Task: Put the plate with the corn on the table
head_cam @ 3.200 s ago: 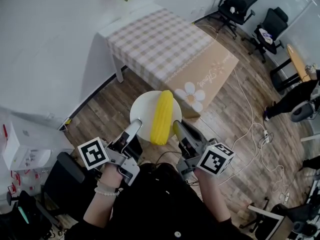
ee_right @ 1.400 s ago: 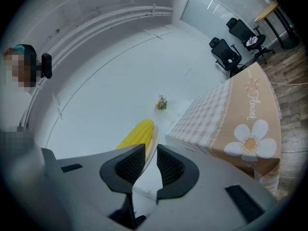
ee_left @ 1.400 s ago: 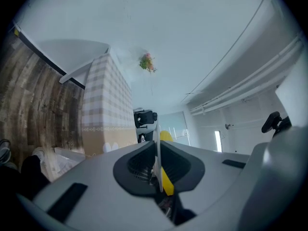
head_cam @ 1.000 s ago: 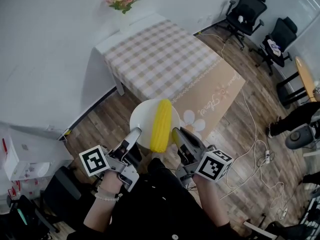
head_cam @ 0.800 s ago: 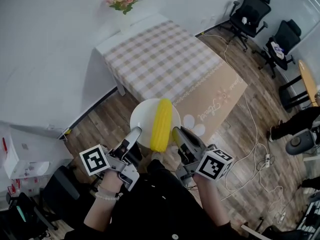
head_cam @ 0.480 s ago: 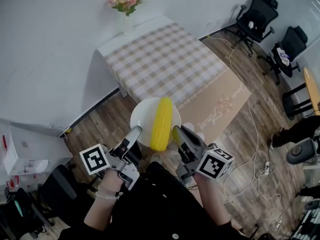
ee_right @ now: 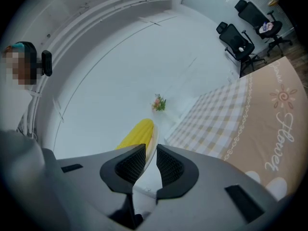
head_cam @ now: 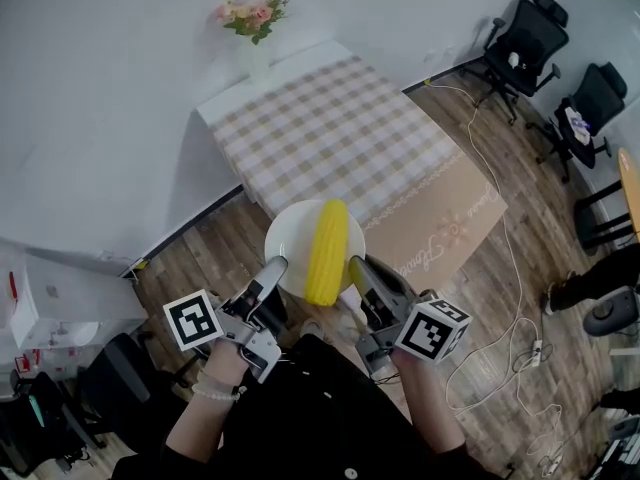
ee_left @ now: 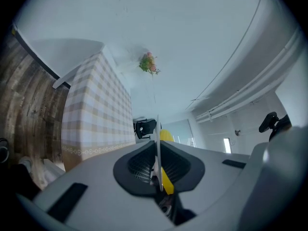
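A white plate [head_cam: 289,249] carries a yellow ear of corn [head_cam: 327,251] and hangs in the air just short of the near edge of the checked table [head_cam: 330,133]. My left gripper [head_cam: 277,268] is shut on the plate's left rim, and my right gripper [head_cam: 354,267] is shut on its right rim. In the left gripper view the plate [ee_left: 157,143] shows edge-on between the jaws, with the corn [ee_left: 166,136] behind it. The right gripper view has the plate rim [ee_right: 153,143] pinched between the pads, the corn [ee_right: 135,134] above it and the table [ee_right: 216,114] beyond.
A vase of pink flowers [head_cam: 251,26] stands at the table's far corner by the white wall. A tan cloth with printed flowers [head_cam: 450,226] hangs off the table's right side. Black office chairs [head_cam: 530,36] stand at the far right, cables [head_cam: 510,313] trail over the wood floor, and a white box [head_cam: 40,303] lies at left.
Both grippers have carried the plate with the corn closer to the table. Their grip on the rim is unchanged.
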The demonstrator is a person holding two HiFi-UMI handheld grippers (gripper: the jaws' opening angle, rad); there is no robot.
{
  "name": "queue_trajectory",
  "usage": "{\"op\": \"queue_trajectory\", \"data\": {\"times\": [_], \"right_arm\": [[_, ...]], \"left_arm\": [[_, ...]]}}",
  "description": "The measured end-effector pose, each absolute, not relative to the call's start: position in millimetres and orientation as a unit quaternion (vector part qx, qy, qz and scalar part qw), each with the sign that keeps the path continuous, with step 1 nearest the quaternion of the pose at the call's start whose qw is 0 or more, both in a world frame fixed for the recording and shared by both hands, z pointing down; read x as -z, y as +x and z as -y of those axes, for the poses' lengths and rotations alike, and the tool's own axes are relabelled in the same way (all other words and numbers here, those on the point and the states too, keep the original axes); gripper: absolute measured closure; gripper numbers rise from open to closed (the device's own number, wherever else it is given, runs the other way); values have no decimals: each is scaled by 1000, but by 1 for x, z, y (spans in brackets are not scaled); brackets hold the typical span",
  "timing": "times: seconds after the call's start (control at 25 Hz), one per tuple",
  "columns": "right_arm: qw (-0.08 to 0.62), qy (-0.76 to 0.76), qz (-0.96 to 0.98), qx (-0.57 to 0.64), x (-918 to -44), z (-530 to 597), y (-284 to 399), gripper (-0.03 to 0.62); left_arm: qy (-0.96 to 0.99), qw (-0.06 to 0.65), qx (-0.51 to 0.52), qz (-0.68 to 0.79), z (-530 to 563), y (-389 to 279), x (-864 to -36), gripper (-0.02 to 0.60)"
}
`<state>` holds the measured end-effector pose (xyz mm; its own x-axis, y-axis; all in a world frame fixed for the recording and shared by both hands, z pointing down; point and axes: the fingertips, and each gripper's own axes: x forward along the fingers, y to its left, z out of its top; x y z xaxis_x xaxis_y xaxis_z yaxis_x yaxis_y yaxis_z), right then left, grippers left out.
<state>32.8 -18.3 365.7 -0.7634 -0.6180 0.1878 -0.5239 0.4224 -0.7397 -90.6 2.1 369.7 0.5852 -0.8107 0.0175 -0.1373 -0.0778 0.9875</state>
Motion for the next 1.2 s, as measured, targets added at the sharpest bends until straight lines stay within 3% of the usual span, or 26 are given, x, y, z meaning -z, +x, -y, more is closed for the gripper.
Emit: {"op": "queue_trajectory", "data": {"times": [1.2], "right_arm": [[70, -401, -808, 426, -386, 73, 70, 496]], "left_arm": [[687, 604, 247, 320, 67, -56, -387, 552]]}}
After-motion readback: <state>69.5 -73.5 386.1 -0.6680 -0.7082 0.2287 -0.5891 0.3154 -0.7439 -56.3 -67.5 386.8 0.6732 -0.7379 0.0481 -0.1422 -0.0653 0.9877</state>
